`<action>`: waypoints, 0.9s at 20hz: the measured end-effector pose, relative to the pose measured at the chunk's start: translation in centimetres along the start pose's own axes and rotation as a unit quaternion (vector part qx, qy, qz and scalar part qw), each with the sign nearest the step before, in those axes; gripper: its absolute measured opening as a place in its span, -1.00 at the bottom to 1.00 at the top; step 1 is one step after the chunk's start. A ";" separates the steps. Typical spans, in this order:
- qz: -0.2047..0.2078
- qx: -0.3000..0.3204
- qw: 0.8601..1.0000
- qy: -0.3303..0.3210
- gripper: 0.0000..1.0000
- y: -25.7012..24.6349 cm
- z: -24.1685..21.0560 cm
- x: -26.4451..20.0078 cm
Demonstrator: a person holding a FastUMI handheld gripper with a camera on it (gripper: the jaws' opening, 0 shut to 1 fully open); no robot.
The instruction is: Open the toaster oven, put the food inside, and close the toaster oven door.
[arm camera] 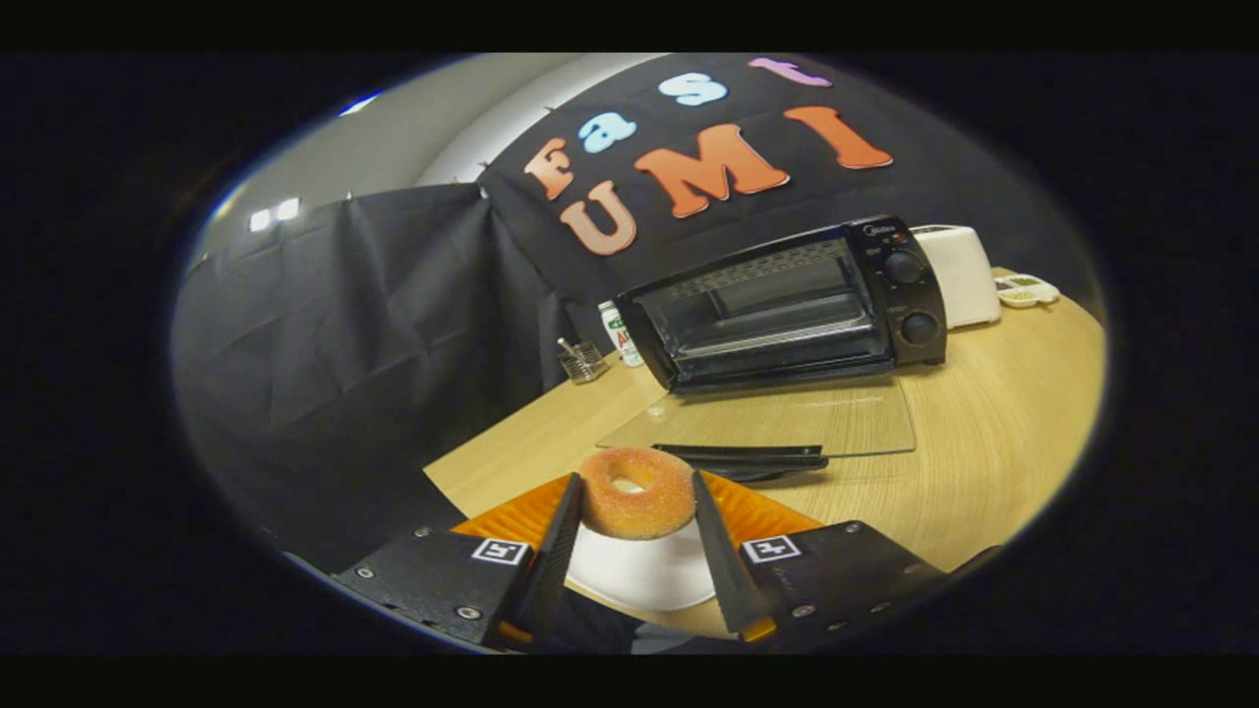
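The gripper (634,497) clamps a sugared doughnut (637,491) between both fingers, above a white plate (639,575) resting on an orange tray (762,516). Beyond, on the wooden table (984,433), the toaster oven (792,305) stands with its glass door (777,418) folded down flat, open towards the gripper.

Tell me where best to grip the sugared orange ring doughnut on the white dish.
Grip the sugared orange ring doughnut across its outer rim, a finger on either side. It lies flat above the white dish, so its round flanks face the gripper, whose fingers already touch them.
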State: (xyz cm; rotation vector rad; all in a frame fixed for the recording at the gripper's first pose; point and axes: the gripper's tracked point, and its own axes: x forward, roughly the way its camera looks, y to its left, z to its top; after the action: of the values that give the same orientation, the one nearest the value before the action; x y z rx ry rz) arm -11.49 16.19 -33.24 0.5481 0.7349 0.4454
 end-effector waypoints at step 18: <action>-0.085 0.195 0.972 -0.104 0.11 -7.3 10.5 10.0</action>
State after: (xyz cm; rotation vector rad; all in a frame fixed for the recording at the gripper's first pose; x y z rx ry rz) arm 4.08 12.90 -36.23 0.8789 0.6636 0.0778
